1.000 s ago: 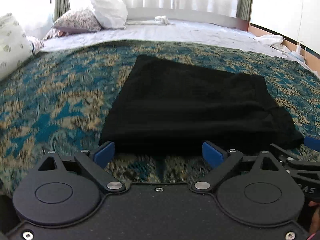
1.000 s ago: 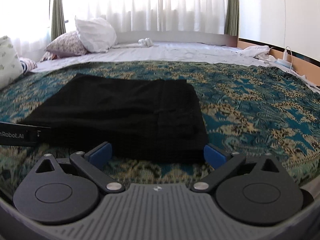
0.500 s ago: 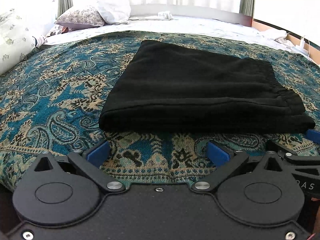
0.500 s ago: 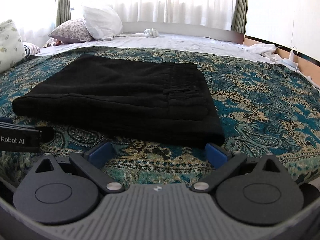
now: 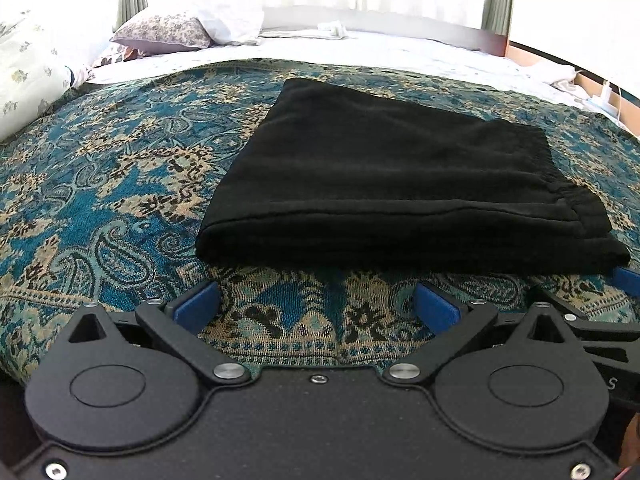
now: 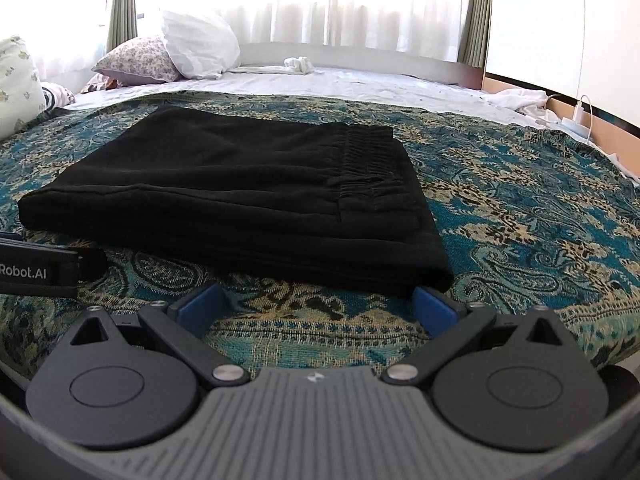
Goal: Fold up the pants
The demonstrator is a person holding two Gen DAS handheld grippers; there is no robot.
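Observation:
Black pants (image 5: 400, 184) lie folded into a flat rectangle on the blue patterned bedspread (image 5: 100, 184). In the right wrist view the pants (image 6: 240, 192) show their gathered waistband on the right side. My left gripper (image 5: 316, 308) is open and empty, a little short of the pants' near edge. My right gripper (image 6: 316, 304) is open and empty, also just short of the near edge. The left gripper's body (image 6: 40, 270) shows at the left edge of the right wrist view.
Pillows (image 6: 192, 48) and a white sheet (image 6: 360, 84) lie at the far end of the bed. A floral cushion (image 5: 28, 76) is at the left. A wooden bed edge with a charger and cable (image 6: 580, 112) runs along the right.
Both grippers have pulled back from the pants' near edge and risen a little. The pants lie let go on the bedspread. Both jaws stay open.

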